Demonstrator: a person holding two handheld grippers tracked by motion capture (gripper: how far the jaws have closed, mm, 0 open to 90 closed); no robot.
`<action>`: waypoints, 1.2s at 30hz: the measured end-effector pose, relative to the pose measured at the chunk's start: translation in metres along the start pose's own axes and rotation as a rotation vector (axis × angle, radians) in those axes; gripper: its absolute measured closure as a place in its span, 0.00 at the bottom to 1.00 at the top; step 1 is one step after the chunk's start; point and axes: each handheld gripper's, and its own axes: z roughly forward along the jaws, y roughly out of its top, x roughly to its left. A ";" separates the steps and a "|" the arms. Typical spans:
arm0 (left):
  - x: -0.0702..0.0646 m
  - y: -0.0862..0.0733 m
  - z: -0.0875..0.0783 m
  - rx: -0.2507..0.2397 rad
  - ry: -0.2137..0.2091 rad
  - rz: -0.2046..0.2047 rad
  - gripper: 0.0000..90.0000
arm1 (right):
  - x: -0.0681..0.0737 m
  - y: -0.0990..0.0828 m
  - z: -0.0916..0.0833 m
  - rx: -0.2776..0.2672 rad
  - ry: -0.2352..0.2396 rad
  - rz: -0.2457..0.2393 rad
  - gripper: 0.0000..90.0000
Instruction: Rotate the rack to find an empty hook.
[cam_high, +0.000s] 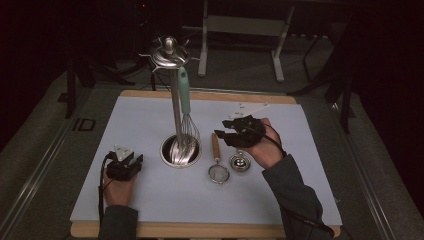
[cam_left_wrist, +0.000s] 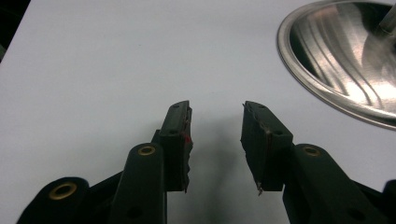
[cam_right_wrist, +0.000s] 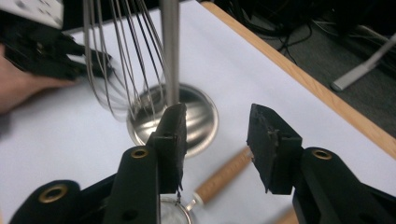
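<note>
A steel utensil stand (cam_high: 174, 100) rises from a round base (cam_high: 181, 151) mid-table, and a whisk (cam_high: 186, 112) with a teal handle hangs from its top hooks. Right of the base lie a small strainer (cam_high: 218, 159) with a wooden handle and a small round steel piece (cam_high: 240, 162). My right gripper (cam_high: 221, 136) hovers open above the strainer's handle with nothing between its fingers. In the right gripper view, the gripper (cam_right_wrist: 215, 122) faces the whisk wires (cam_right_wrist: 116, 60), the pole (cam_right_wrist: 170, 46) and the wooden handle (cam_right_wrist: 224, 175). My left gripper (cam_high: 134, 161) rests open and empty on the mat, its tips (cam_left_wrist: 215, 116) near the base (cam_left_wrist: 336, 60).
A white mat (cam_high: 150, 200) covers a wooden board (cam_high: 200, 95) whose edge shows at the back and front. Beyond the table stands a metal frame (cam_high: 240, 25) on a dark floor. Bare mat lies at the front and far left.
</note>
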 end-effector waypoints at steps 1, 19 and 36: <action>0.000 0.000 -0.001 -0.005 -0.002 0.000 0.70 | -0.002 -0.004 0.000 0.004 -0.005 0.002 0.62; -0.004 0.018 -0.032 -0.175 -0.118 -0.054 0.75 | -0.014 -0.107 -0.003 0.120 -0.128 0.108 0.59; -0.032 0.078 -0.084 -0.436 -0.236 -0.040 0.85 | -0.031 -0.164 -0.011 0.175 -0.190 0.267 0.57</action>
